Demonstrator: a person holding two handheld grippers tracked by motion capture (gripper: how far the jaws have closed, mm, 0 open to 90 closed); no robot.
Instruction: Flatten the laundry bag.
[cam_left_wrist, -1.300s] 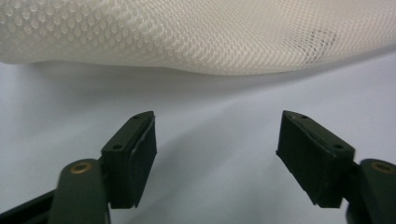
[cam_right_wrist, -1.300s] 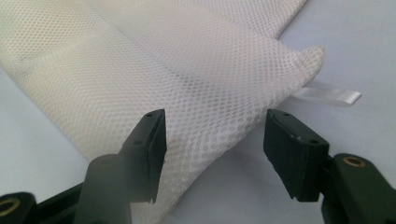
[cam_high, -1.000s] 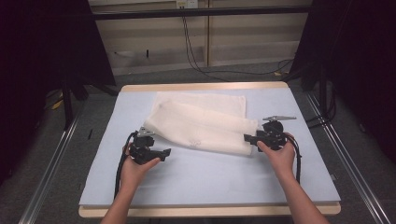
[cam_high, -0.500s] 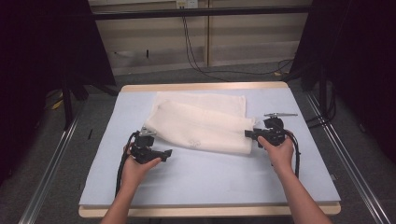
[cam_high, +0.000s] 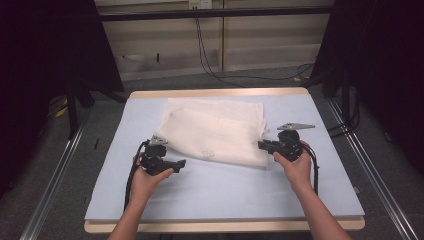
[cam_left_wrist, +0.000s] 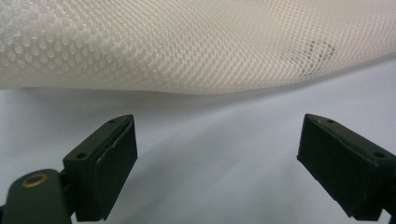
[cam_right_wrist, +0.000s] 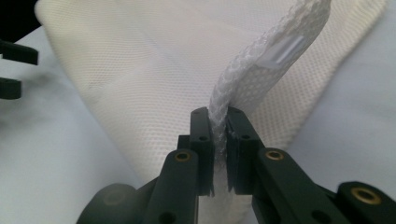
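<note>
While the white mesh cloth (cam_high: 215, 132) lies folded across the upper middle of the high view on the pale blue table cover (cam_high: 225, 185), it is approached from both lower corners, most likely so that it can be lifted or folded again with an even pull. At the centre right of that view, the right gripper (cam_high: 264, 145) is set against the cloth's right-hand corner. In the right gripper view the black jaws have just been closing, and a bunched, upstanding edge of mesh (cam_right_wrist: 219, 128) is now pinched between the pads, rising toward the upper right of the frame where a small clear tag (cam_right_wrist: 288, 49) is seen. The edge appears gathered into a ridge so that several layers are caught at once rather than a single slippery ply.

At the lower left of the cloth, the left gripper (cam_high: 180, 163) is held low over the cover, just short of the fabric. In the left gripper view its jaws stand wide apart at the bottom of the frame, with bare cover between them and the mesh hem (cam_left_wrist: 187, 88) stretched across the upper half, untouched. That wide stance is probably kept so the hem can be slid between the pads before closing.
</note>
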